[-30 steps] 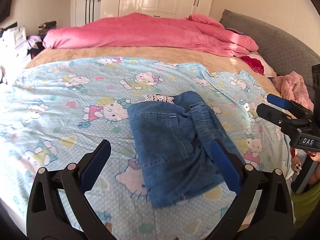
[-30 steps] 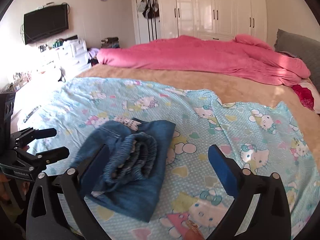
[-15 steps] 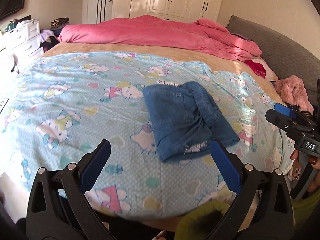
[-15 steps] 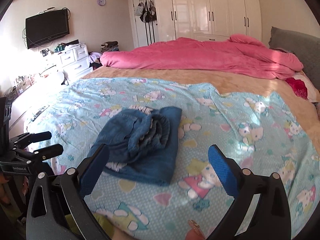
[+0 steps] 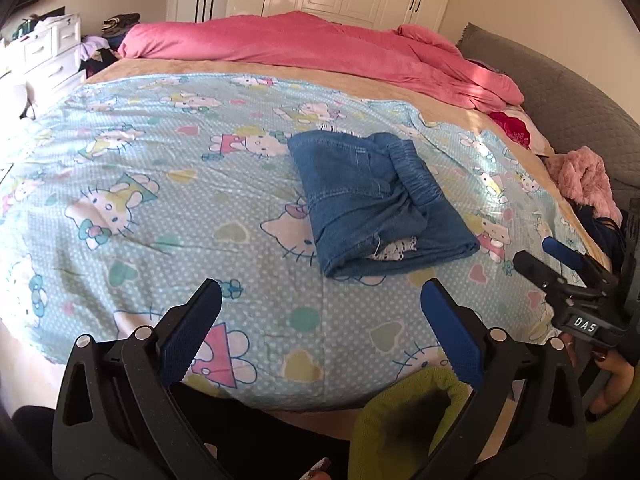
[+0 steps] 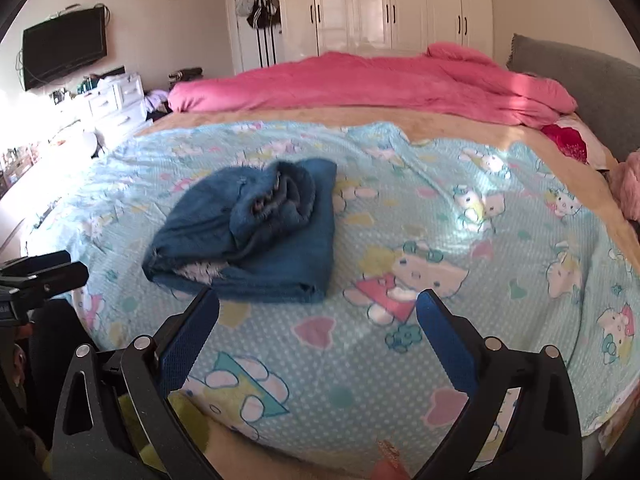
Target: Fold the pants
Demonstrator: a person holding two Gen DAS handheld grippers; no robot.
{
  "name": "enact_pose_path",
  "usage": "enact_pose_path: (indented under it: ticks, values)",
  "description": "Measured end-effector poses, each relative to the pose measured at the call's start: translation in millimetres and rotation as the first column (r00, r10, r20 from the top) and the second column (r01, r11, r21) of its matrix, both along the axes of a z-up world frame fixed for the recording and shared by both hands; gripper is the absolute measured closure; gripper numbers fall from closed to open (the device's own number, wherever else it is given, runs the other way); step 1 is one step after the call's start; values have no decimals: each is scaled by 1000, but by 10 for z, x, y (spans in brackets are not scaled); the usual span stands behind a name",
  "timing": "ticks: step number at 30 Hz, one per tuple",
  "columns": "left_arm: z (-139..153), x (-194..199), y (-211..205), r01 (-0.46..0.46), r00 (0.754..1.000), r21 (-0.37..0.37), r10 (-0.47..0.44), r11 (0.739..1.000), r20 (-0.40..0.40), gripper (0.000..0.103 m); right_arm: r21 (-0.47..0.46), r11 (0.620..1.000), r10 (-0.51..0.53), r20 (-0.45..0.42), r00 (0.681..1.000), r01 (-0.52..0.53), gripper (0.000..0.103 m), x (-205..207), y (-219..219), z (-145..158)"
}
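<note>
The blue denim pants (image 5: 372, 200) lie folded into a compact bundle on the light blue cartoon-print sheet (image 5: 160, 184), with a bit of white patterned lining showing at the near end. In the right wrist view the same pants (image 6: 248, 232) sit left of centre. My left gripper (image 5: 320, 300) is open and empty, held back near the bed's front edge, short of the pants. My right gripper (image 6: 318, 310) is open and empty too, just in front of the bundle. Each gripper shows in the other's view: the right gripper (image 5: 560, 260) and the left gripper (image 6: 44, 268).
A pink duvet (image 5: 320, 48) is piled across the far side of the bed, beside a grey headboard (image 5: 560, 92). A fluffy pink garment (image 5: 580, 180) lies at the right edge. White drawers (image 6: 112, 100), a wall TV (image 6: 64, 48) and wardrobes (image 6: 380, 4) stand beyond.
Both grippers have pulled back from the pants toward the bed's front edge and risen; the folded bundle stays put and now looks farther away.
</note>
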State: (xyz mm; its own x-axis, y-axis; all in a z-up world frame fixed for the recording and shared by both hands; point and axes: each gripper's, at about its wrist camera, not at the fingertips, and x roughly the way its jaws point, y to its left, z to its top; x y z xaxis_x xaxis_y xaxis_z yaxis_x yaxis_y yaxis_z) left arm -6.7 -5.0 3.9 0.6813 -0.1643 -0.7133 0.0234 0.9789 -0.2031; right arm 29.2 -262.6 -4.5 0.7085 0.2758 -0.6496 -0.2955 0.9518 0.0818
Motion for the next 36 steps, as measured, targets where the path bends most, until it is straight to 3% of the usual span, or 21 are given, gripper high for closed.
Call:
enact_pose_path:
  ticks: [11, 36]
  values:
    - [-147, 25, -82, 33, 998, -9, -34, 999, -44, 9, -7, 1000, 22, -56, 998, -22, 4, 89, 49, -95]
    - [-123, -7, -125, 31, 999, 8, -30, 999, -43, 9, -5, 1000, 26, -56, 998, -27, 4, 46, 85, -62]
